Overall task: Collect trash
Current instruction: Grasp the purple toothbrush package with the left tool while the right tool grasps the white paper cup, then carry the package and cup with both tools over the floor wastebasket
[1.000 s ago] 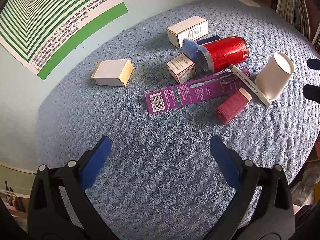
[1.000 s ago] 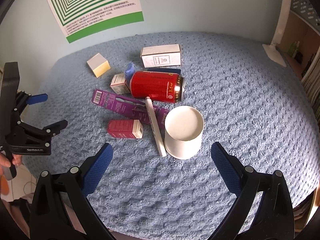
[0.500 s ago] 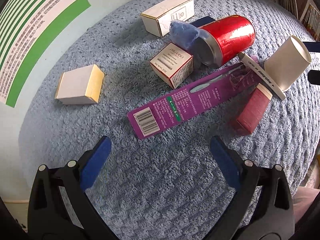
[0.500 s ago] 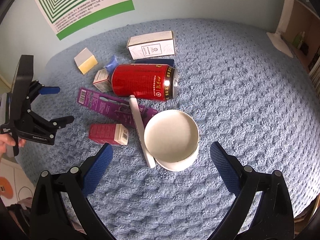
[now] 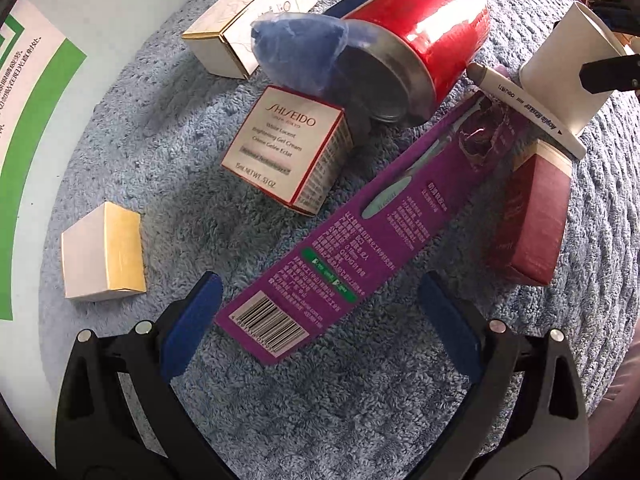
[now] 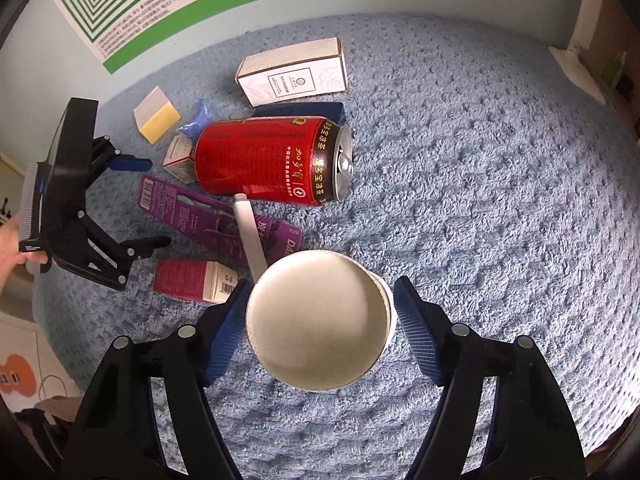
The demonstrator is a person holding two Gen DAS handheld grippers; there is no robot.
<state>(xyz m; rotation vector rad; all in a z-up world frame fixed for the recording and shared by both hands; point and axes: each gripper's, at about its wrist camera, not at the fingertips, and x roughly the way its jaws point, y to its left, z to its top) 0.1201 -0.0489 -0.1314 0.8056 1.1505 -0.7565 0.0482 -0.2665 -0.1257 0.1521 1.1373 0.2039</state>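
Note:
A white paper cup [image 6: 320, 320] stands upside down on the blue towel [image 6: 480, 200]. My right gripper [image 6: 320, 292] straddles it with jaws closing; the left pad is at the cup's wall and a thin gap shows at the right pad. My left gripper [image 5: 320, 320] is open just above the barcode end of a purple toothbrush package [image 5: 360, 248], which lies between its fingers untouched. On the package lies a white marker pen [image 5: 528, 108]. A red can [image 5: 432, 28] lies on its side behind it.
Around the package lie a dark pink box [image 5: 532, 216], a Shiseido box [image 5: 288, 144], a white and yellow box [image 5: 100, 256], a long white box [image 5: 248, 28] and a crumpled blue wrapper [image 5: 300, 52]. A green striped poster [image 6: 160, 8] hangs on the wall.
My left gripper sank and rolled toward the purple package, whose barcode end now lies between its fingers. My right gripper came down over the cup and its jaws narrowed around it.

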